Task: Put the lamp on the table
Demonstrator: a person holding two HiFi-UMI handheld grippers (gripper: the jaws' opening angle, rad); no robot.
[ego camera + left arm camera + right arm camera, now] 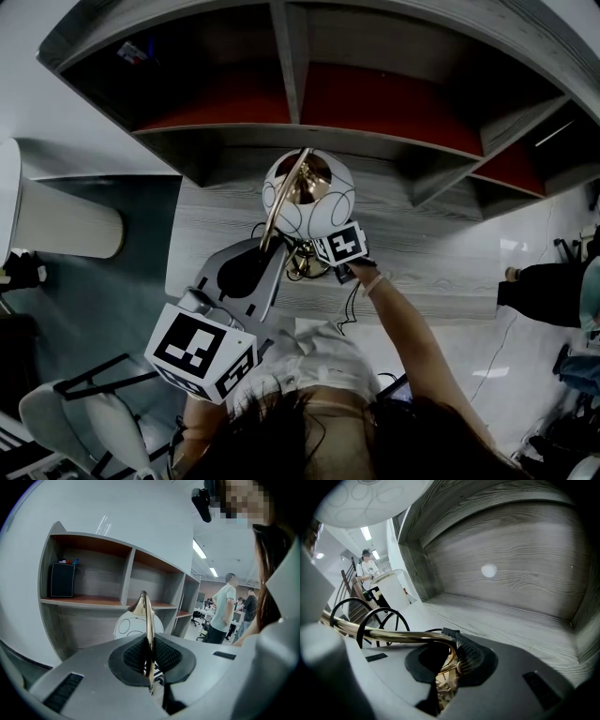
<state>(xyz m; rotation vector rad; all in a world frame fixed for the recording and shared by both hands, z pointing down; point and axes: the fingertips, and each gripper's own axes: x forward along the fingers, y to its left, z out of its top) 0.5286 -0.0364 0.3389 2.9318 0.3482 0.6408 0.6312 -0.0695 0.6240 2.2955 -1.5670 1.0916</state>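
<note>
Head view: the lamp (307,195), a white globe shade with ring markings on a curved brass stem, stands upright over the grey wood-grain table (441,277). It is just in front of the open shelf unit (291,56).
Left gripper view: the left gripper (149,654) is clenched on the brass stem (148,620). The stem rises between the ribbed pads (166,656) towards the globe shade (127,626) beyond.
Right gripper view: the right gripper (449,658) is clamped low down on the looped brass wirework of the lamp's base (443,682). A black cable (370,618) arcs off to one side.
Lamp position: it is held by both tools, one on the stem and one at the base, above the middle of the tabletop. Whether the base already touches the wood cannot be told from any view.
Step in hand: most likely the set-down itself, with the lamp brought over its place and being steadied upright.
Next move: it calls for settling the base flat on the table while the stem grip keeps the top-heavy globe from tipping. The base grip should probably let go first, and the stem grip only once the lamp stands by itself.
Watch for: the cable catching under the base, and the globe knocking the shelf edge close behind it.
</note>
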